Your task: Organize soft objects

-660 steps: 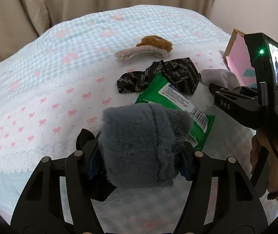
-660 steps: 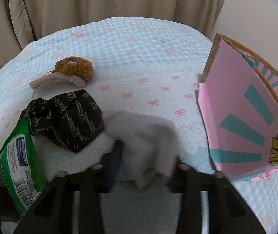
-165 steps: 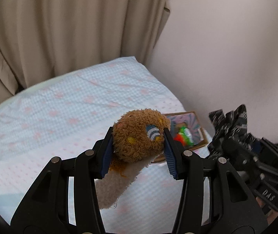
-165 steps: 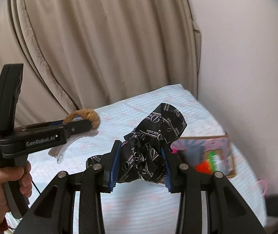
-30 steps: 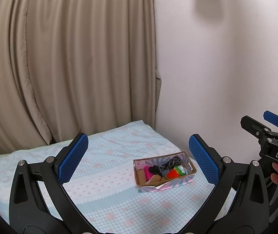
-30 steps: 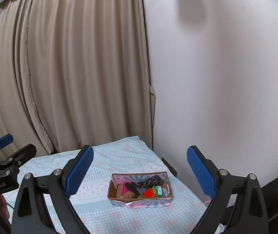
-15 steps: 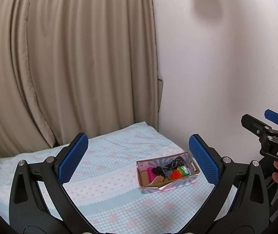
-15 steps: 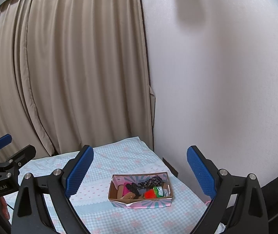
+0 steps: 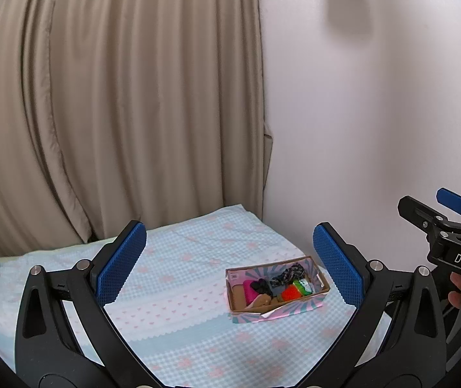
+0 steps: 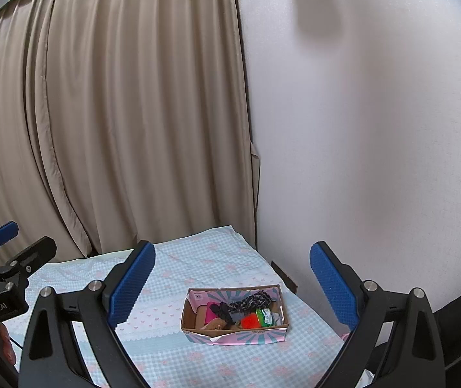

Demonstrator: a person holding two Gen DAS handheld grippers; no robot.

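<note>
Grippers both wide open, empty: left gripper (image 9: 230, 265), right gripper (image 10: 232, 286), held high, well apart from cardboard box (image 10: 280, 304) on bed (image 9: 178, 339) by far-right wall. Soft objects (image 10: 240, 315) piled inside. Risk: heaped pile could spill if box nudged. Individual items too small to ID.

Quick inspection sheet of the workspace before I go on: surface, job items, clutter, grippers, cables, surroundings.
Surface: bed cover, blue check with pink bows, bare around the box.
Job's things: cardboard box on the bed, holding the soft items in a mixed heap.
Clutter: nothing seen.
Grippers: left gripper open, empty; right gripper open, empty; both held high above the bed.
Cables: nothing seen.
Surroundings: beige curtain behind, white wall beside.
</note>
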